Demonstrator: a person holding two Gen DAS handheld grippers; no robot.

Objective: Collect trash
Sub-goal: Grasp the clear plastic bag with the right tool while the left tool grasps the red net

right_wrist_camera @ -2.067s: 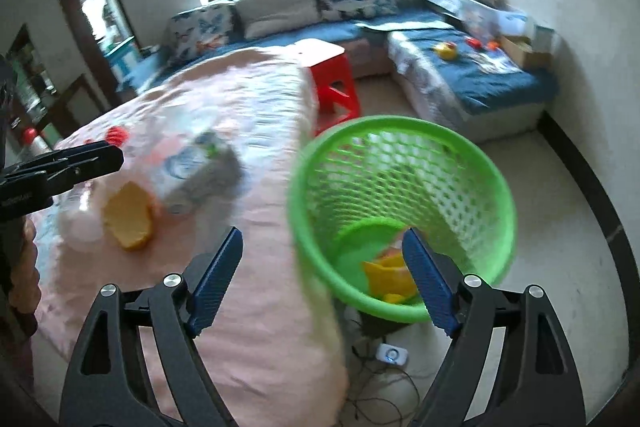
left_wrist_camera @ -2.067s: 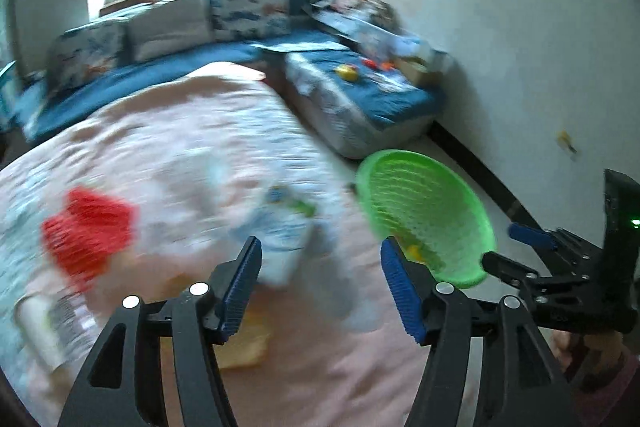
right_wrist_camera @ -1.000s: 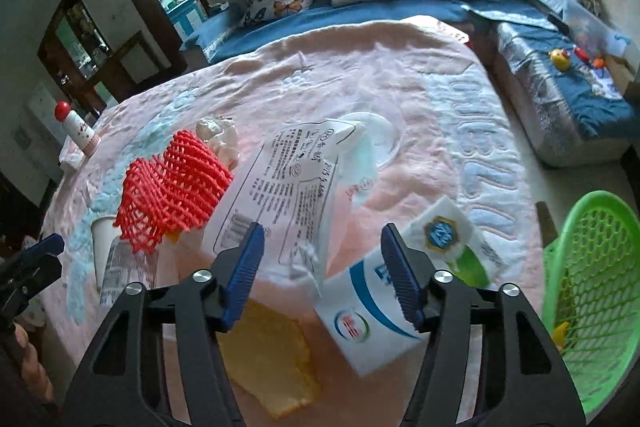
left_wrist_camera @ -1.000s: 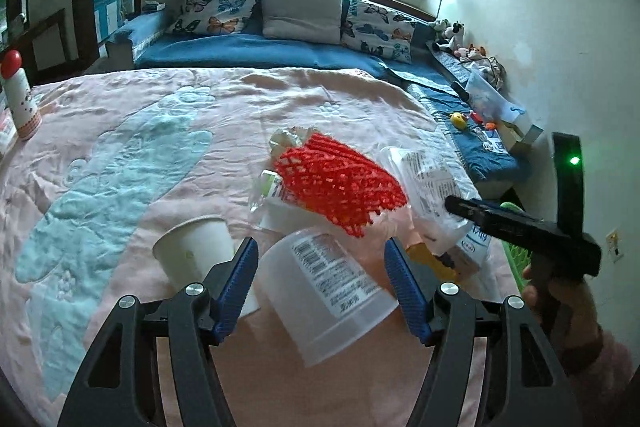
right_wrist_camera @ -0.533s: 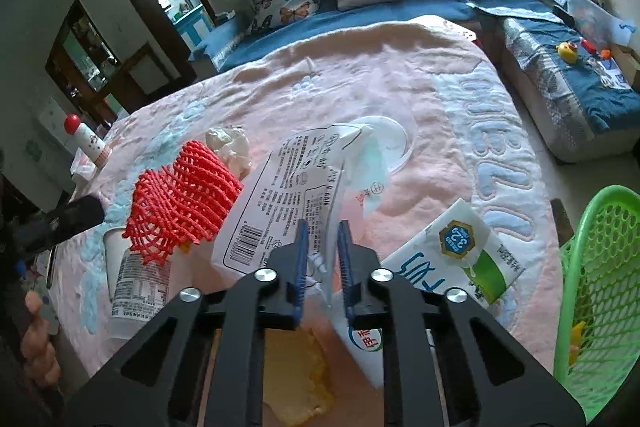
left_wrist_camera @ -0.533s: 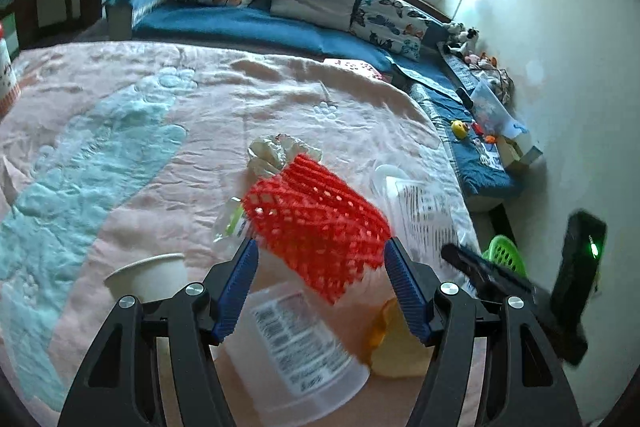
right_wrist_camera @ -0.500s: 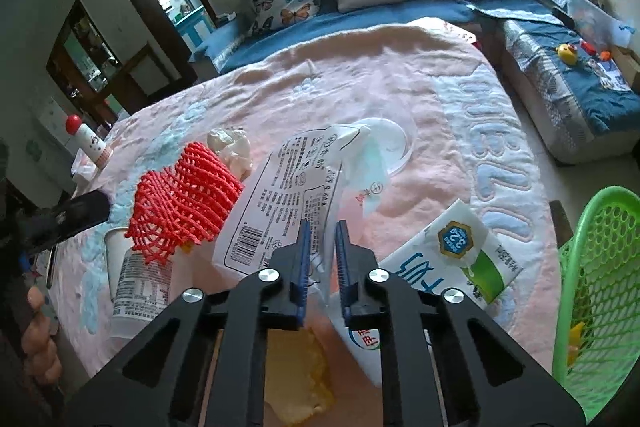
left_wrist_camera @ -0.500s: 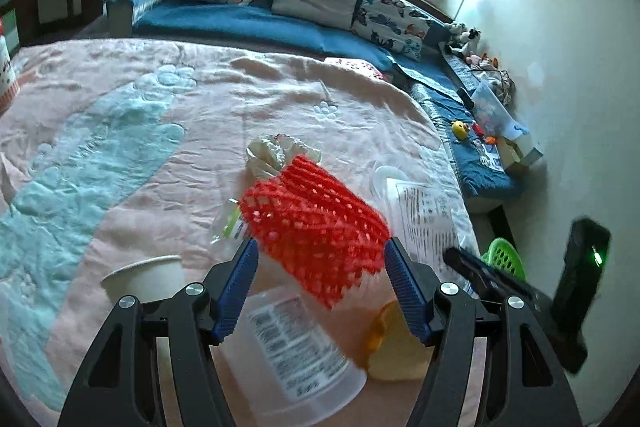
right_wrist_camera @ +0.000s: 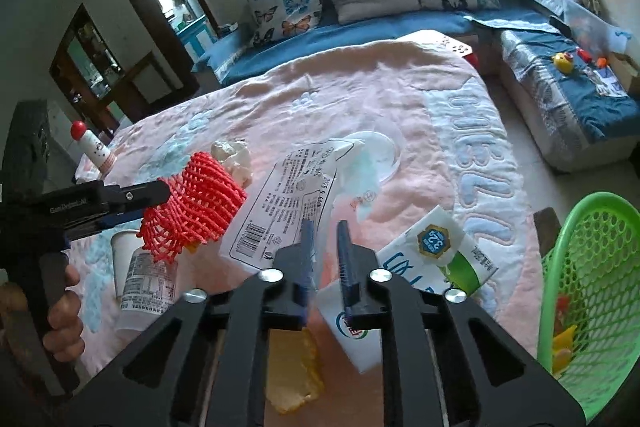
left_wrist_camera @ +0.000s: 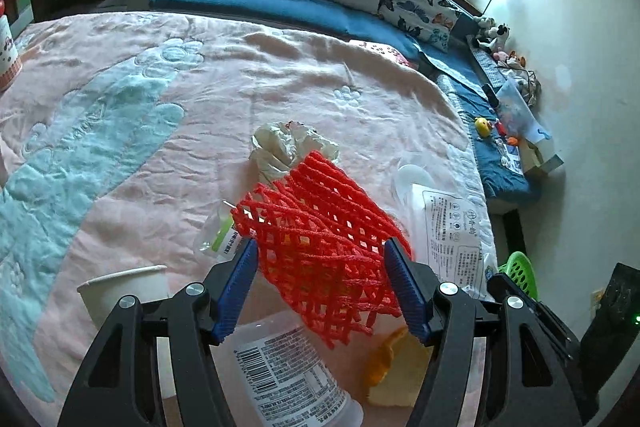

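Trash is framed on the bed: red foam net [left_wrist_camera: 320, 227] lies between the left gripper [left_wrist_camera: 320, 285]'s parted jaws, while the right gripper [right_wrist_camera: 325, 259]'s narrow jaws are opening over a printed plastic bag [right_wrist_camera: 288, 211].

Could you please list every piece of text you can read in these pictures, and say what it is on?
"GenRobot.AI", as it seems: side of the left gripper.
"3.2": badge on the milk carton.
Too small or blurred to read: print on the plastic bag, label on the clear cup.
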